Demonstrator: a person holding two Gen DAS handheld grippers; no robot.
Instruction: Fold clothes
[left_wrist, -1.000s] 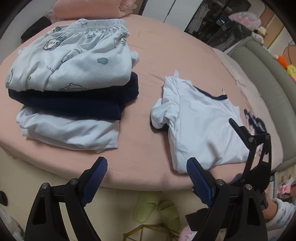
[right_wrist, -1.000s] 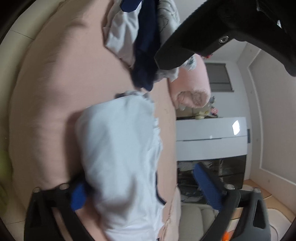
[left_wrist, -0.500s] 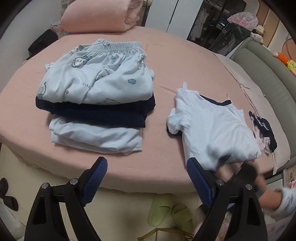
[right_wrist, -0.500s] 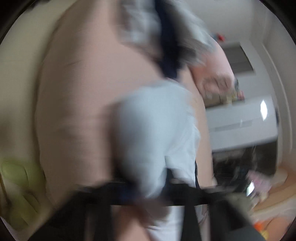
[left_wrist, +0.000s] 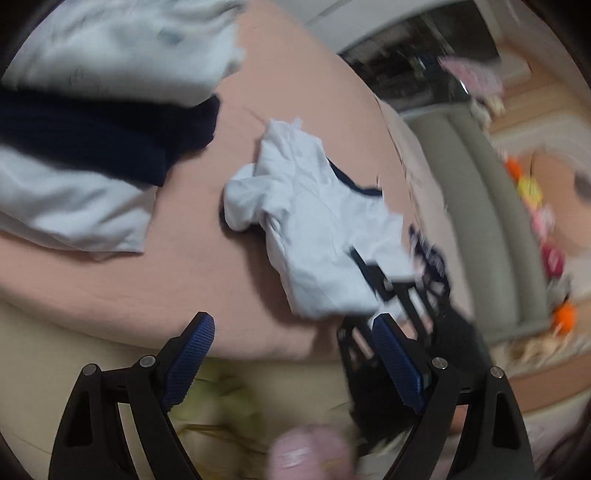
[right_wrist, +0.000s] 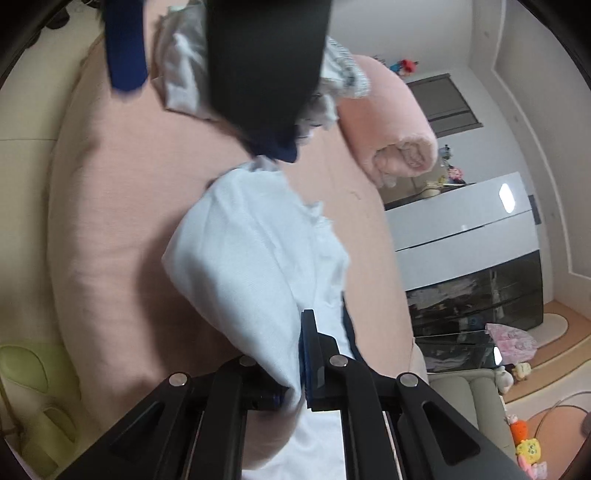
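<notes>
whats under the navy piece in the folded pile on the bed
A folded white garment lies directly under the navy piece, sticking out along its near edge, on the pink bed. A pale printed garment covers the top. Anything deeper is hidden.

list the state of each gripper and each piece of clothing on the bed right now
left gripper: open, holding nothing, above the bed's near edge
right gripper: shut on the white shirt's near edge
white shirt: partly folded, rumpled, near end pinched and raised
stack of clothes: folded, piled white, navy, printed on top
pink blanket: rolled up
</notes>
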